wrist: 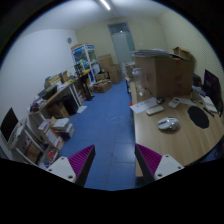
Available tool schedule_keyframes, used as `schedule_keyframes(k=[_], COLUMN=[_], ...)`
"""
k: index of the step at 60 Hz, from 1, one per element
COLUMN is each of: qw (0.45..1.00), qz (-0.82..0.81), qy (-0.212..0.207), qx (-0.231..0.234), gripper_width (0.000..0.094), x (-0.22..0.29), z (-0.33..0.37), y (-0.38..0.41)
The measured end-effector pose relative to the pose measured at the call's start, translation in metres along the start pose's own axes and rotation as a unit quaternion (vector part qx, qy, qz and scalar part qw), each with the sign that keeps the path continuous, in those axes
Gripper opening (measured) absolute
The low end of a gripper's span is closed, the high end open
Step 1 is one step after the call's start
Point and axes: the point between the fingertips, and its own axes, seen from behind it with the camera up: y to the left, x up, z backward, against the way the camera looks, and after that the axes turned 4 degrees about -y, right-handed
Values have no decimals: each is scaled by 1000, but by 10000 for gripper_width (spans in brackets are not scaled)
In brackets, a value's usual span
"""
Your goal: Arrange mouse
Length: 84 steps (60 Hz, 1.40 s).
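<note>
The gripper (115, 165) is raised with its fingers spread apart and nothing between the magenta pads (82, 160); beyond the right finger stands a wooden desk (165, 140); on it, well ahead, lies the light-coloured mouse (168, 124), near a dark round mouse pad (198, 117); behind sits a cardboard box (163, 73); no writing is legible.

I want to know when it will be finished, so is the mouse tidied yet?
Nothing looks done yet. The pale grey computer mouse lies on the light wooden desk, beside the round black mouse mat rather than on it. The gripper is open, holding nothing, well short of the mouse. Reaching, gripping and placing all remain.
</note>
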Motion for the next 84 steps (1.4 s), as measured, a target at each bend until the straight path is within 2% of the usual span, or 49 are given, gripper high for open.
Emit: schedule_keyframes(k=[17, 29, 35, 44, 53, 61, 68, 78, 80, 81, 83, 84], qw=[995, 989, 990, 993, 990, 991, 993, 991, 991, 992, 993, 992], qz=[15, 28, 47, 87, 128, 126, 108, 84, 75, 66, 49, 43], qy=[43, 9, -4, 27, 49, 48, 41, 39, 43, 37, 39, 35], qx=[-86, -142, -134, -74, -41, -17, -27, -97, -103, -102, -104, -109], gripper_width=[845, 838, 839, 840, 854, 850, 855, 856, 905, 835, 776, 780], x=[-32, -6, 14, 11, 7, 16, 29, 44, 41, 43, 41, 43], z=[-8, -38, -70, -125, -157, -175, -197, -223, -225, -227, -228, -229], y=[-130, -253, -289, -300, -312, -309, -313, -345, -346, -345, -345, -346])
